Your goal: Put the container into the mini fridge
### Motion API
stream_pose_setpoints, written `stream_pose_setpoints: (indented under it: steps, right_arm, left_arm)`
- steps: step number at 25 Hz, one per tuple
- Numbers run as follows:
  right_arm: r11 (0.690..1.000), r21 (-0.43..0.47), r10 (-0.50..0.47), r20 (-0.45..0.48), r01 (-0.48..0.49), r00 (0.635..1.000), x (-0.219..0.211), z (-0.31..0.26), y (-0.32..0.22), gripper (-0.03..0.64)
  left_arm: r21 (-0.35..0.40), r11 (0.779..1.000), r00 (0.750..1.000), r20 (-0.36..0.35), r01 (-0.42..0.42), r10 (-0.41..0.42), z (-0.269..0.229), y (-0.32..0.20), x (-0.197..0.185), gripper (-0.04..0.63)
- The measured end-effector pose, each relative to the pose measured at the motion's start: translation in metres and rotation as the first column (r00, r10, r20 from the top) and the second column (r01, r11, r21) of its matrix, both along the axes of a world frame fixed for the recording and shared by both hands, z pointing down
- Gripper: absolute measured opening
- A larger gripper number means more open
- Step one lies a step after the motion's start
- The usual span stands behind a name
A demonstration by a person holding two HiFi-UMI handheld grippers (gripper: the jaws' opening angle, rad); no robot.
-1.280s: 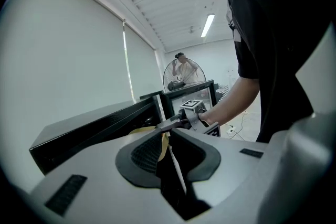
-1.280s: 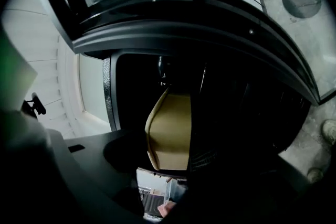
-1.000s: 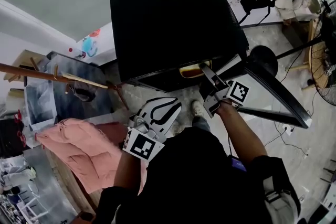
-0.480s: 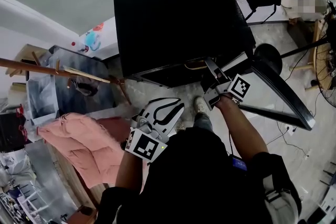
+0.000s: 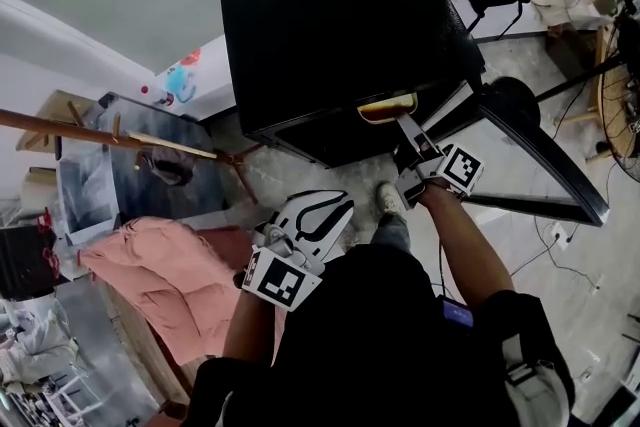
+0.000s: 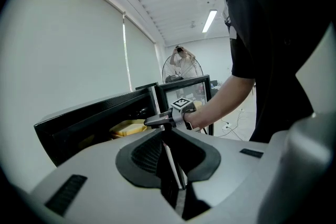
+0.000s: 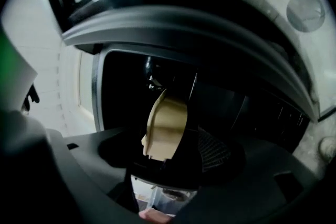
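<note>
**Yellow container at the mouth of the mini fridge, release under way**

The right tool has just been opening. Its jaws stand wide, and the container sits between them, apparently no longer gripped. The container lies just inside the fridge's front opening, beside the open door. The left tool is closed on nothing, well back from the fridge. Placement looks nearly done, with the right tool yet to withdraw.

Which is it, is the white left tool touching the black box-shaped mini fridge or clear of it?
Apart. The head view shows the left tool by the person's body, with bare floor between it and the mini fridge.
</note>
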State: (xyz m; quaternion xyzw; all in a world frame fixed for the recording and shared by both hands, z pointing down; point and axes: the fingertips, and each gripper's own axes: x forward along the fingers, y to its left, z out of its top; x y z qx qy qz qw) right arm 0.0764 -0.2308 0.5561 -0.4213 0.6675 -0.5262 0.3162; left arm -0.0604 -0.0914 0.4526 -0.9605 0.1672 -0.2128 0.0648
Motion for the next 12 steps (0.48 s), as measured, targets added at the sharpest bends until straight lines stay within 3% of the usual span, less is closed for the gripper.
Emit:
stream_pose_setpoints:
  steps: [2, 5, 9, 12]
  right_arm:
    - [1.000, 0.011, 0.004, -0.061, -0.003, 0.998, -0.002, -0.002, 0.012, 0.325]
    - [1.000, 0.027, 0.003, -0.274, 0.005, 0.962, -0.007, -0.002, 0.028, 0.324]
    - [0.997, 0.072, 0.046, -0.590, -0.003, 0.806, -0.004, -0.010, 0.039, 0.303]
    - [0.996, 0.087, 0.068, -0.703, -0.010, 0.708, -0.003, -0.015, 0.042, 0.249]
  left_arm:
    - [0.011, 1.000, 1.000, -0.012, -0.003, 0.004, -0.001, 0.002, -0.002, 0.066]
    - [0.017, 1.000, 1.000, -0.031, -0.002, 0.003, -0.001, 0.003, -0.006, 0.066]
    - [0.027, 1.000, 0.997, -0.071, 0.010, -0.008, -0.006, 0.003, -0.010, 0.066]
    - [0.032, 0.999, 0.995, -0.097, 0.033, -0.030, -0.011, 0.002, -0.015, 0.066]
